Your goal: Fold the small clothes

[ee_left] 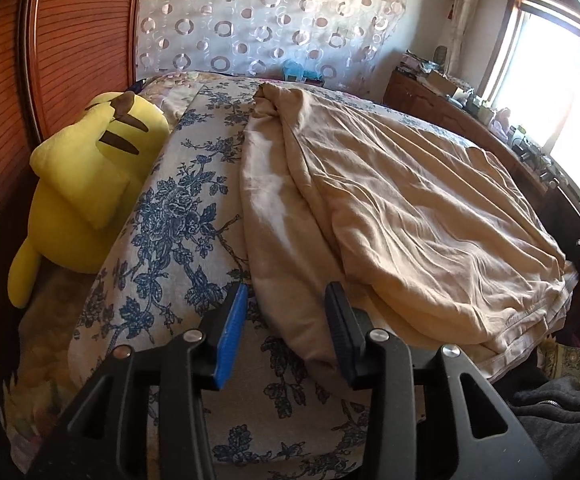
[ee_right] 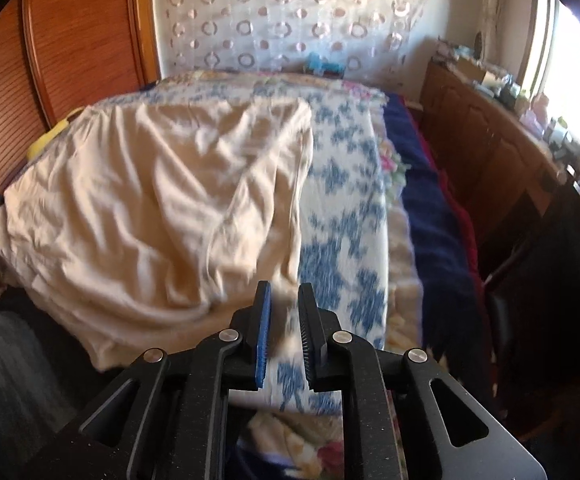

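Beige wrinkled garment (ee_left: 430,220) half-folded on blue-floral bedspread (ee_left: 177,216).

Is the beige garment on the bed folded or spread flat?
Partly folded. In the left wrist view one side of the beige garment is turned over on itself, with stacked hems at the near edge; it is wrinkled, and neither gripper holds it.

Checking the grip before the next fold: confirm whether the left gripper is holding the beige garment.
No, the left gripper is open, nothing pinched; the beige garment lies beyond it.
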### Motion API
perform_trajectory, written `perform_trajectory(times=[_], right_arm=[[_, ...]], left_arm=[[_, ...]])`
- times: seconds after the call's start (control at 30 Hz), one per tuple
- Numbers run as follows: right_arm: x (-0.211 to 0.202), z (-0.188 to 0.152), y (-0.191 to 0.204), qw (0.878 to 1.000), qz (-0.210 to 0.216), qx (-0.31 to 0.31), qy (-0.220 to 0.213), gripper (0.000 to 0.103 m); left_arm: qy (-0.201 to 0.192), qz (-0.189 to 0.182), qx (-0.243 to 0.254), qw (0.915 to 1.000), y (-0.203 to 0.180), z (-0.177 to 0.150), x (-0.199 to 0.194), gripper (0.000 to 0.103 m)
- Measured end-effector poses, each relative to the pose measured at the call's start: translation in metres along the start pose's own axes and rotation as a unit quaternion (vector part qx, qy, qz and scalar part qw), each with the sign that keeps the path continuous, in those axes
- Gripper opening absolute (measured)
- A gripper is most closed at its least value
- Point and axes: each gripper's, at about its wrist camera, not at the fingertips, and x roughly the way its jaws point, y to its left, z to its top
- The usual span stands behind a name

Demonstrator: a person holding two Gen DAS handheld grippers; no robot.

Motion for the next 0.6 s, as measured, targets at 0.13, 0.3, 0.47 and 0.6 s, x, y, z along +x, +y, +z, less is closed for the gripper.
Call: perform_trajectory(times=[0.13, 0.3, 0.47, 0.6], right_arm=[[-0.004, 0.022, 0.006, 0.999, -0.019, -0.003, -0.037, 0.037], [0.001, 0.042, 0.021, 0.997, -0.011, -0.001, -0.072, 0.052], [0.024, 0.048, 0.047, 0.997, 0.014, -0.015, -0.069, 0.056], [0.041, 0.048, 0.065, 0.998, 0.027, -0.027, -0.057, 0.056]], left_arm=[[-0.001, -0.007, -0.003, 1.0000, 0.000, -0.001, 0.000, 0.039], [-0.002, -0.031, -0.011, 0.9994, 0.004, 0.001, -0.002, 0.039], [-0.011, -0.059, -0.027, 0.9979, 0.004, 0.008, -0.006, 0.047], [-0.018, -0.081, -0.052, 0.9952, 0.009, 0.018, -0.005, 0.047]])
